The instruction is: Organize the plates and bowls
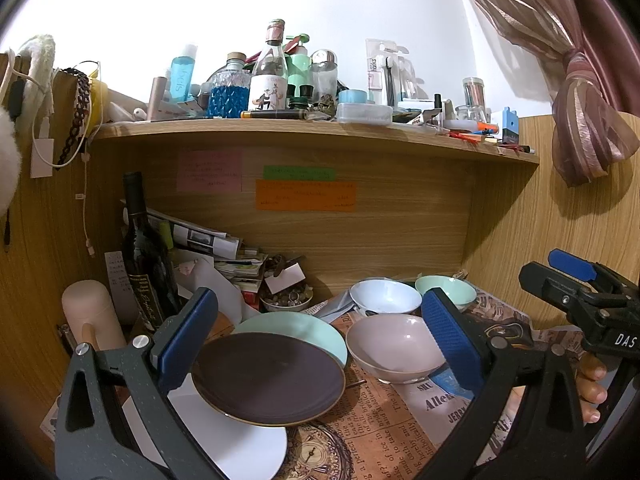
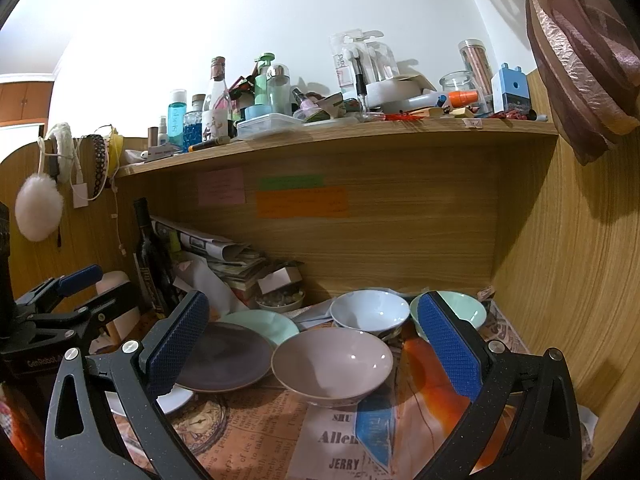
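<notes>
A dark plate [image 1: 269, 378] lies over a white plate [image 1: 236, 440] and partly over a mint plate [image 1: 296, 330]. A pink bowl [image 1: 394, 346], a white bowl [image 1: 385, 296] and a mint bowl [image 1: 448, 286] stand to the right. My left gripper [image 1: 320, 340] is open above the dark plate and pink bowl, empty. My right gripper [image 2: 316, 352] is open and empty over the pink bowl [image 2: 332, 364]. The right wrist view also shows the dark plate [image 2: 226, 356], mint plate [image 2: 264, 326], white bowl [image 2: 370, 310] and mint bowl [image 2: 464, 308].
A wine bottle [image 1: 144, 248], a beige flask [image 1: 90, 312], stacked papers [image 1: 224, 252] and a small dish of trinkets [image 1: 286, 300] crowd the back left. A cluttered wooden shelf [image 1: 304, 130] hangs overhead. A wooden wall [image 2: 560, 260] is at the right. Newspaper-print cloth [image 2: 260, 432] covers the desk.
</notes>
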Available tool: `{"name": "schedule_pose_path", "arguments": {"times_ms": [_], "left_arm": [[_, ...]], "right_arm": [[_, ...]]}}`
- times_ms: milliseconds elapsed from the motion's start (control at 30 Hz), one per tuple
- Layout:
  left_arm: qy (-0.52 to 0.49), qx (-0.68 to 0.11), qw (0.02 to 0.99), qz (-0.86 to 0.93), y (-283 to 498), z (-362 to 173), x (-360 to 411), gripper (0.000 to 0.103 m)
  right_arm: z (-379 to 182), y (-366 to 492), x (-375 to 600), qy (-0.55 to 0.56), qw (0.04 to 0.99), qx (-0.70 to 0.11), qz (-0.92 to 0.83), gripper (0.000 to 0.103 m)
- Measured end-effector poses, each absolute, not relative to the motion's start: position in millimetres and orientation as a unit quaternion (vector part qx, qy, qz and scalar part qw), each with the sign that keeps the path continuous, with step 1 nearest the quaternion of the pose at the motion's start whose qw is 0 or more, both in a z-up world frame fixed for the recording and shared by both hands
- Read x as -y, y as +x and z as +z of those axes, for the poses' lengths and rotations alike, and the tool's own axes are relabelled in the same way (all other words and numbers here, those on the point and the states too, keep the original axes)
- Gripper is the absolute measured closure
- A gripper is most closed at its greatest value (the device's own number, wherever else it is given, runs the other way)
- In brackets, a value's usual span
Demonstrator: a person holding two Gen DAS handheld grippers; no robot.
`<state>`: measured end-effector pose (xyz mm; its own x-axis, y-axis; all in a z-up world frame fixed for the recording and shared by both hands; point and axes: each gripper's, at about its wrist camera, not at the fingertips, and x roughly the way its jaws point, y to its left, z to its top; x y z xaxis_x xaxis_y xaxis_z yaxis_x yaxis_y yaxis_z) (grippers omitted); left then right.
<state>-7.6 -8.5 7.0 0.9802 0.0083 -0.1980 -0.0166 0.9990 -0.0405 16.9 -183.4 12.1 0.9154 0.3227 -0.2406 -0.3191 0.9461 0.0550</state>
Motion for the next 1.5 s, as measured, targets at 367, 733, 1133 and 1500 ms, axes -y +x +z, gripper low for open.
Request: {"name": "schedule_pose_path", "arguments": {"times_ms": [367,733,1133,1500], "left_arm": [[-0.021,-0.099,0.995,0.006,-7.6,6.8,7.9,0.0],[-0.022,-0.1,0.995,0.005,-7.2,6.9,5.1,0.0],[-0.027,-0.134,0.991,-0.005,3.5,-6.4,-10.1,0.0],[-0.031,-0.196,0.98,0.021,30.7,-27.8,-58.8,0.017]], "right_arm": [[11.3,15.4,180.4,0.008,0.978,-0.124,0.166,0.0],[11.0,15.0,181.4,0.01,0.978,-0.124,0.167,0.0],[-3.5,27.5,176.1,0.009,0.976,-0.149,0.157,0.0],[-40.1,58.2,149.7,0.012,0.954,-0.234,0.187,0.019]]}}
